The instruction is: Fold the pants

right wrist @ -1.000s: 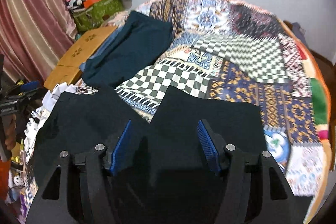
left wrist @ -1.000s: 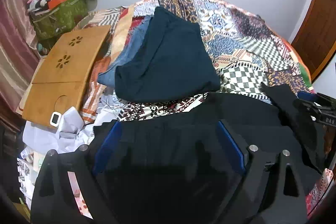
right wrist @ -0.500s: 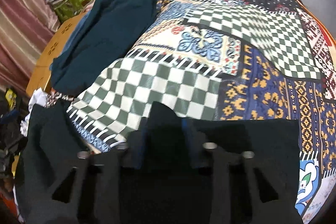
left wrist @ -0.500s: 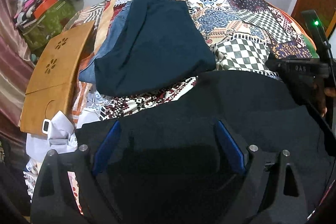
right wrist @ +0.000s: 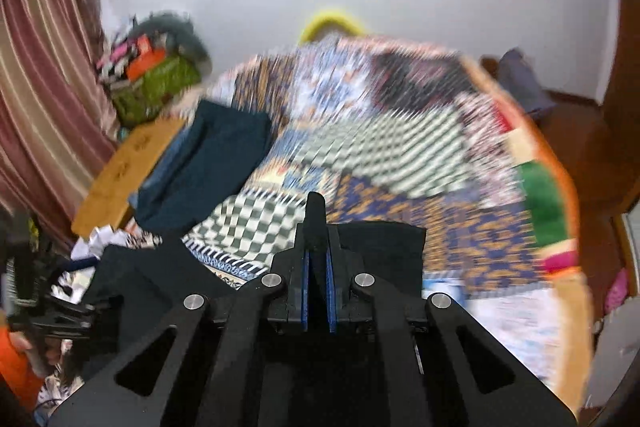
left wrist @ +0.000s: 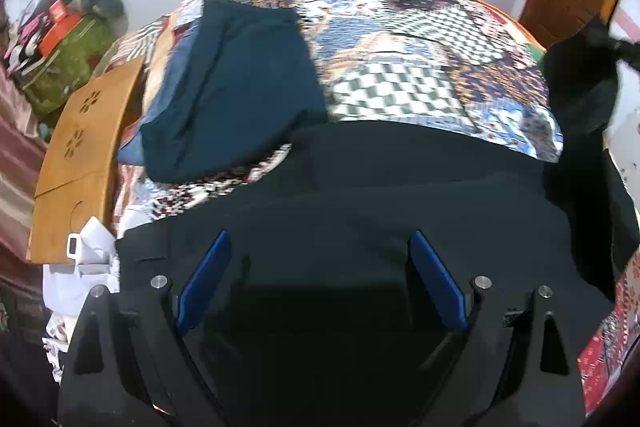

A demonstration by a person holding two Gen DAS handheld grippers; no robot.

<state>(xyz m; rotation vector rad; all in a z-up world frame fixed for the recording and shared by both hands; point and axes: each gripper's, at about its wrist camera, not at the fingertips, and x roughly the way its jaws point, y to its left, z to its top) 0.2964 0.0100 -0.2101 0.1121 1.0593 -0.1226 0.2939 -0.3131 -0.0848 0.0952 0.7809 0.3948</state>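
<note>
we find no legible text, labels, brands or numbers in either wrist view, we see only blurred shapes on the orange boxes [left wrist: 60,23] atop the green bag [left wrist: 68,67], nothing we can read

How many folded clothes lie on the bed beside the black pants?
2: dark teal garment on the quilt's left side, and a blue one under it, mostly covered. More may be hidden.

Black pants [left wrist: 360,195]: matt cloth. Bedspread [left wrist: 420,67]: patterned woven cloth. Lap desk [left wrist: 84,139]: smooth wood. Curtain [right wrist: 40,87]: striped fabric.
</note>
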